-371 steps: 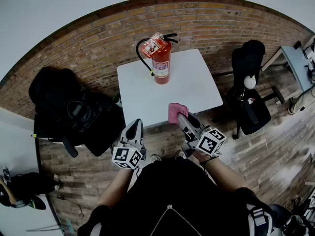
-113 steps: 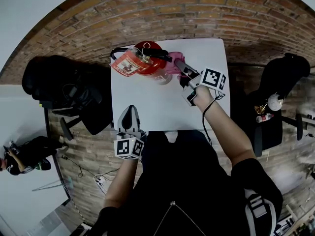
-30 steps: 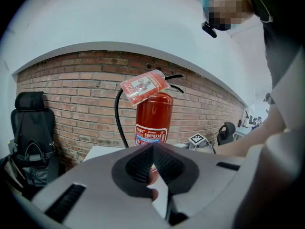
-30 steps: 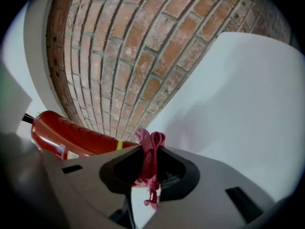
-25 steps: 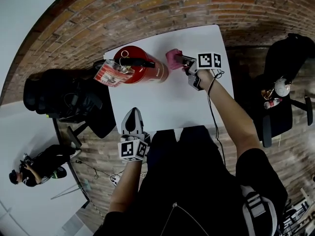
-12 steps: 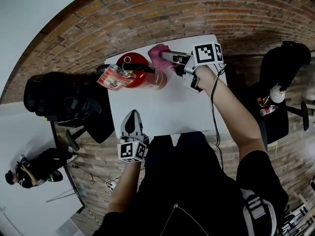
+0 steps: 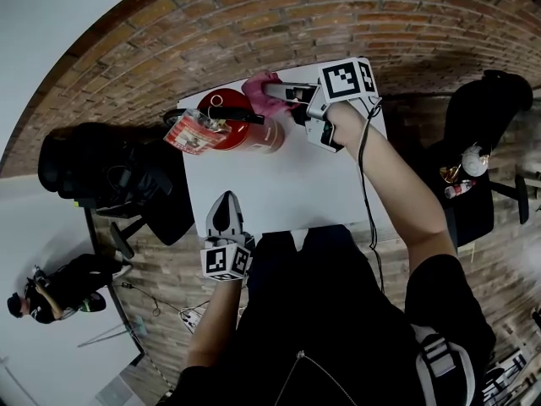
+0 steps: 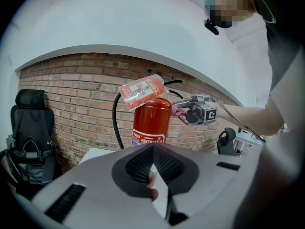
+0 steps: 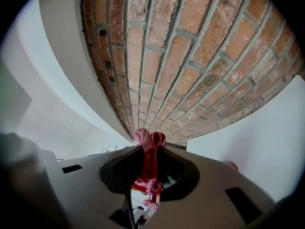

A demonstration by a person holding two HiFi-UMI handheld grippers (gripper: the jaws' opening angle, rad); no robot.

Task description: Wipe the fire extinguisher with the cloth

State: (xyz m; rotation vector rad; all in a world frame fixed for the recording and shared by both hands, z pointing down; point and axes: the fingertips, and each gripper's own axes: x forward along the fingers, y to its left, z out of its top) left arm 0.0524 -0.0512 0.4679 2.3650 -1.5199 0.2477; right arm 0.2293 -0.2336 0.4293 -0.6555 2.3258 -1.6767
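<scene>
A red fire extinguisher [image 7: 239, 125] with a black hose and a red-and-white tag [image 7: 191, 131] stands at the far left of the white table [image 7: 296, 184]; in the left gripper view it is seen upright as the extinguisher [image 8: 151, 123]. My right gripper [image 7: 275, 96] is shut on a pink cloth [image 7: 259, 94], which rests against the extinguisher's upper right side. The right gripper view shows the cloth [image 9: 148, 149] pinched between the jaws. My left gripper [image 7: 225, 212] hovers at the table's near edge, shut with nothing in it, well short of the extinguisher.
A brick floor [image 7: 355, 24] surrounds the table. A black office chair [image 7: 110, 176] stands to the left, another black chair [image 7: 478, 176] to the right. The brick wall [image 8: 71, 94] rises behind the extinguisher.
My right gripper has carried the pink cloth leftward from beside the extinguisher's base up onto its upper side. The left gripper has stayed in place.
</scene>
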